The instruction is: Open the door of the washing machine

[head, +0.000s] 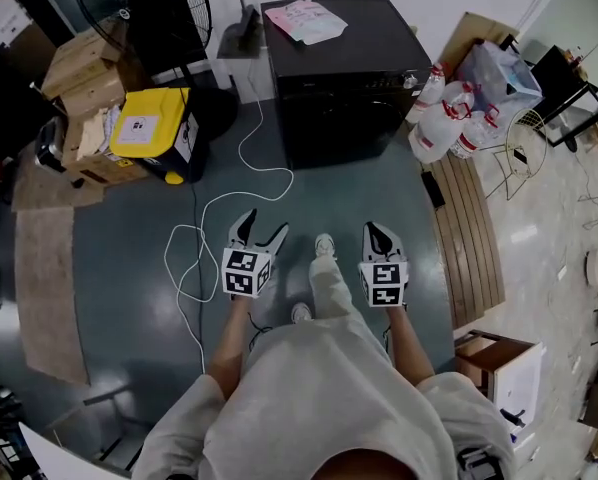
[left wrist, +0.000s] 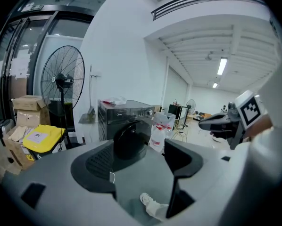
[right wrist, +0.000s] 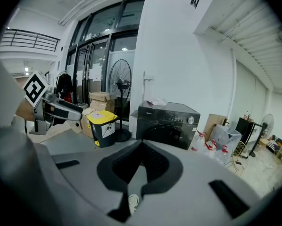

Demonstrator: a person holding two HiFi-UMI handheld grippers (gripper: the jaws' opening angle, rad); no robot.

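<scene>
Your left claw point(head: 260, 226) is spread wide with nothing between its jaws; in the left gripper view, only the floor point(left wrist: 131, 199) and the toe of your shoe point(left wrist: 148, 200) show through the gap. Your right claw point(head: 382, 230) has its jaws drawn together at the tips and grips nothing. You hold both at about the same height, side by side, with your leg between them.

The washing machine point(head: 344, 68) stands straight ahead of both claws, well apart from them, with open floor between. Its round door point(left wrist: 130, 136) faces you, sits beyond the gap of the left claw, and looks closed. From the right claw, the door point(right wrist: 168, 134) lies just above and beyond the meeting jaw tips. Neither claw touches the machine.

A pink packet point(head: 305, 19) lies on top of the machine. Ahead and to the left of your left claw are a yellow-lidded bin point(head: 151, 126), cardboard boxes point(head: 79, 68) and a standing fan point(head: 144, 3). A white cable point(head: 211, 218) loops over the floor just left of that claw. Plastic jugs point(head: 441, 118) stand ahead and to the right of your right claw, beside the machine.
</scene>
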